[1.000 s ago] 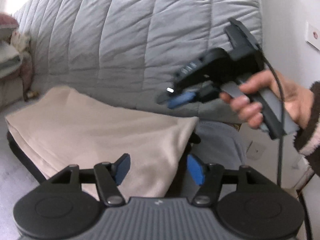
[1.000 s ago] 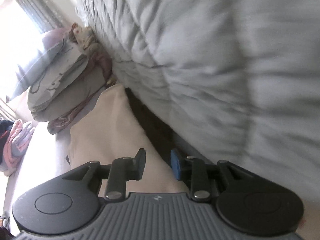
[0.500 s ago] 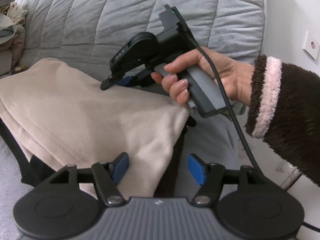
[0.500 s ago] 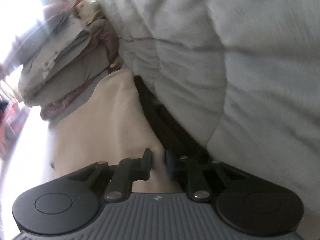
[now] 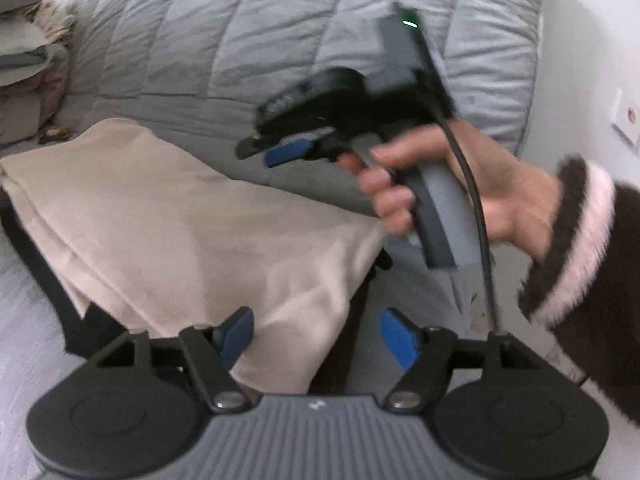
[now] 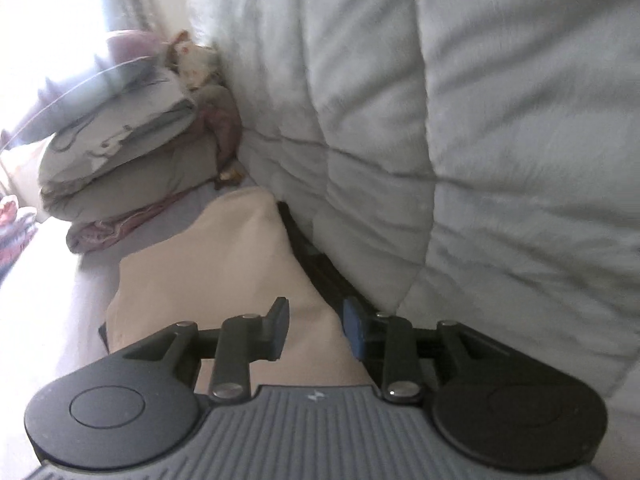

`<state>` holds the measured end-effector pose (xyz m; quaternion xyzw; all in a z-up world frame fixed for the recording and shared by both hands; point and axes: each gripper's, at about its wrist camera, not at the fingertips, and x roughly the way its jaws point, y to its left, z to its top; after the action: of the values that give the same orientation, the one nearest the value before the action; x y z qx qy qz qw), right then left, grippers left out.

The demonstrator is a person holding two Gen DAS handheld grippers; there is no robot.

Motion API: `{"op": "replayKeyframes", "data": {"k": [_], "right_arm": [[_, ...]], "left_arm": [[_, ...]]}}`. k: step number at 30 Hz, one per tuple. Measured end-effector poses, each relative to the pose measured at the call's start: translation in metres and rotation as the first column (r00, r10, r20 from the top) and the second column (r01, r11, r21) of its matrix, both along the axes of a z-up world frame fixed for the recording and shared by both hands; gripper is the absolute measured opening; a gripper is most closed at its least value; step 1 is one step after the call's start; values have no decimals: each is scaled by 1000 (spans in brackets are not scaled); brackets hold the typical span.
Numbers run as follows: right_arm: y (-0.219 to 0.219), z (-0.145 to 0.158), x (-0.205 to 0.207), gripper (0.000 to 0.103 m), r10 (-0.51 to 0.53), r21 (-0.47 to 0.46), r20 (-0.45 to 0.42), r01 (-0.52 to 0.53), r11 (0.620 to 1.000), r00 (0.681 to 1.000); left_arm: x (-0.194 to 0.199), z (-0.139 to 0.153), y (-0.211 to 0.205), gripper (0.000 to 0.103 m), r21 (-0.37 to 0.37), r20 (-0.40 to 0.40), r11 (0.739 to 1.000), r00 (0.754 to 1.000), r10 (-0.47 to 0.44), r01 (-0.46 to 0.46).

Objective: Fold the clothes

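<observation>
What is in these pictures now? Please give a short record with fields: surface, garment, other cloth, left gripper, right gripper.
surface: bed with a grey quilted duvet bunched behind
garment: beige garment, folded flat, lying over a black garment
other cloth: stack of folded laundry at the far end
left gripper: left gripper at the beige garment's near corner, jaws opening, pads not pressing cloth
right gripper: right gripper held by a hand above the garment, jaws opening, nothing gripped

Beige garment [image 5: 192, 216], quilted grey duvet [image 5: 240, 32], blue-padded black claw [image 5: 316, 338]
</observation>
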<state>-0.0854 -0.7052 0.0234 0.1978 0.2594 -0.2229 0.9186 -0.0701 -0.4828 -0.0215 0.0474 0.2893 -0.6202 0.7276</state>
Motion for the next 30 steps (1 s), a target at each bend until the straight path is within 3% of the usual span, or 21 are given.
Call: {"op": "replayKeyframes", "data": {"k": [5, 11, 15, 18, 26, 30], "right_arm": [[30, -6, -29, 38, 49, -140, -19, -51, 989, 999], [33, -40, -59, 38, 15, -153, -138, -36, 988, 990], [39, -27, -64, 40, -15, -142, -121, -3, 990, 993], [49, -11, -64, 57, -18, -143, -98, 4, 990, 995], [82, 24, -61, 76, -31, -195, -137, 4, 981, 990], [94, 33, -60, 84, -58, -190, -173, 24, 981, 983]], "left_arm": [[-3, 18, 19, 76, -28, 13, 999, 999, 47, -47], [0, 32, 40, 76, -44, 3, 994, 995, 97, -97], [-1, 42, 50, 78, -27, 23, 992, 992, 123, -122], [0, 51, 56, 81, -10, 23, 987, 987, 158, -158], [5, 73, 76, 103, 52, 53, 953, 954, 295, -298], [13, 82, 85, 103, 118, 30, 926, 933, 358, -359]]}}
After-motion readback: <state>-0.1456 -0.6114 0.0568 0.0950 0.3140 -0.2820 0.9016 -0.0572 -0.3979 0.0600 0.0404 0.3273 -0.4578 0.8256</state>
